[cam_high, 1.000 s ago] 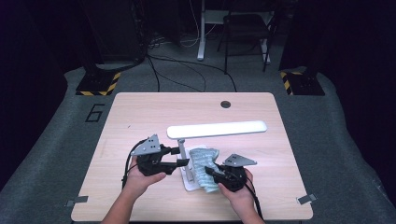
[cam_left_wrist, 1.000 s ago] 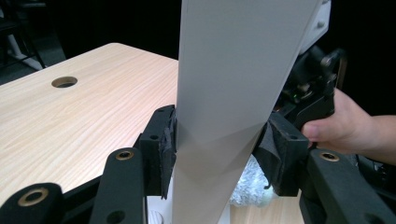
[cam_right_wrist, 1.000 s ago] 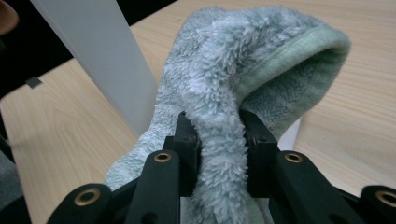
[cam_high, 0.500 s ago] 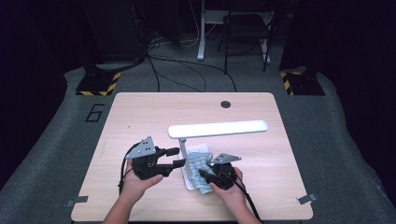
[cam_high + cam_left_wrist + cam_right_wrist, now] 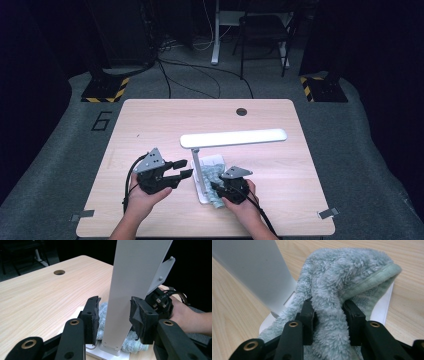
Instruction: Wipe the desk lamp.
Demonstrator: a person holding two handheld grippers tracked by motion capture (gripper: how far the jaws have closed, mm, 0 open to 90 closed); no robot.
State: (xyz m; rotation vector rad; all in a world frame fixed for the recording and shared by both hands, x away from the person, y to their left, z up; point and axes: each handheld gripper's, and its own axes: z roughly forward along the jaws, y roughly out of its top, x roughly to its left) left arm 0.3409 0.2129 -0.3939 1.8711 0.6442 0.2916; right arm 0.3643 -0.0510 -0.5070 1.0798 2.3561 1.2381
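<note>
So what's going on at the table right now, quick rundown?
Right gripper clamped on fluffy grey-green cloth. Left gripper jaws just closing around white desk lamp's post, gaps either side. Cloth lies on lamp base; post close by.

One readable mark: a large dark digit "6" (image 5: 102, 120) on the grey carpeted floor (image 5: 60, 150), just off the far-left corner of the light wooden table (image 5: 150, 125) in the high view. It reads upright from the person's side. Nearby, the black-and-yellow diagonal hazard stripes (image 5: 106, 93) on the edge of a black stand base are a warning marking, with no lettering; a matching striped base (image 5: 307, 89) sits off the far-right corner. No legible text, brand or label elsewhere, in the gripper views either.
</note>
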